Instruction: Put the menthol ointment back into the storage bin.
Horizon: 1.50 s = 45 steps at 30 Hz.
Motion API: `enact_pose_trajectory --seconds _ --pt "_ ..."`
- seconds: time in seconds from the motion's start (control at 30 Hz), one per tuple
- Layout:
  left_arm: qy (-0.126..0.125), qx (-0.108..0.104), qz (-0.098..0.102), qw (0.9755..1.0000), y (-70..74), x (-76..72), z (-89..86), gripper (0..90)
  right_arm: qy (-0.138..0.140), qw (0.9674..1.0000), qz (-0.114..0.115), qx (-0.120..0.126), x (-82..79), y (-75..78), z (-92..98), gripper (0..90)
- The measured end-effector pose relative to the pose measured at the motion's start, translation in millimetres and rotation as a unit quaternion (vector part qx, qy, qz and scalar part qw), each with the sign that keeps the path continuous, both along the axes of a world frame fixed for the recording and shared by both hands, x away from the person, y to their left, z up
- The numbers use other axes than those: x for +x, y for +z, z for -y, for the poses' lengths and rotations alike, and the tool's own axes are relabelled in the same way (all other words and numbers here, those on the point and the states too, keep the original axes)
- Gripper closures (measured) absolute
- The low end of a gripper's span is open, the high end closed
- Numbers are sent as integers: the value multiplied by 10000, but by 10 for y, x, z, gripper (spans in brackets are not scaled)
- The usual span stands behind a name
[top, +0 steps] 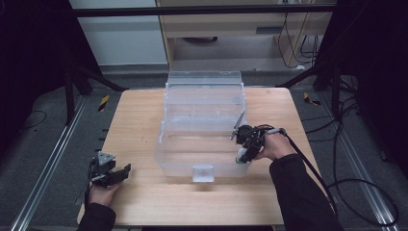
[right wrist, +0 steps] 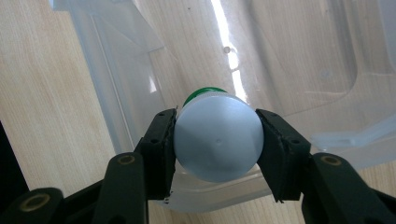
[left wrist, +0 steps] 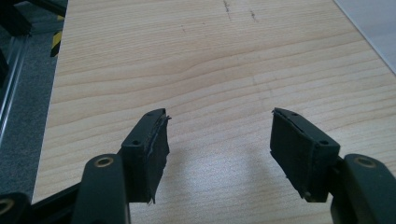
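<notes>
While the right gripper (right wrist: 217, 140) pinches a white-capped bottle (right wrist: 218, 137) between its pads, over the front right corner of the clear plastic box (top: 183, 159), the left gripper (top: 111, 174) rests near the table's front left corner with its jaws spread wide over bare wood. Pale, grained and faintly scuffed, the wooden table (top: 139, 125) carries the open-lidded box at its centre. Grey floor (top: 43, 139), metal rails (top: 45, 166), trailing cables (top: 356, 185) and a light cabinet (top: 226, 29) surround it in a dim room.

A pale wooden table (top: 144, 202) stands on grey floor (top: 38, 144), with a light cabinet (top: 216, 29) behind.
</notes>
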<state>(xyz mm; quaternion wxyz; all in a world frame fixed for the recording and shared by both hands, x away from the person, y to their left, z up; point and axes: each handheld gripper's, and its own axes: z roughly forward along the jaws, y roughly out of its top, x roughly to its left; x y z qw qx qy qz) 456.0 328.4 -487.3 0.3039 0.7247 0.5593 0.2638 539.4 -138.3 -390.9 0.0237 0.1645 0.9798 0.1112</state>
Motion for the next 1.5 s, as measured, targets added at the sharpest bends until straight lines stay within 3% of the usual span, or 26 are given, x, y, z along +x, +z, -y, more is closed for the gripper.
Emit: enact_pose_trajectory --seconds 0.87,1.5 --pt "-4 7 -9 10000 -1 3 -5 362 11 9999 -101 -113 -1 -117 -27 501" --pt "-9 1 -11 10000 0 4 -2 362 -32 10000 -42 -52 -2 -89 -17 495"
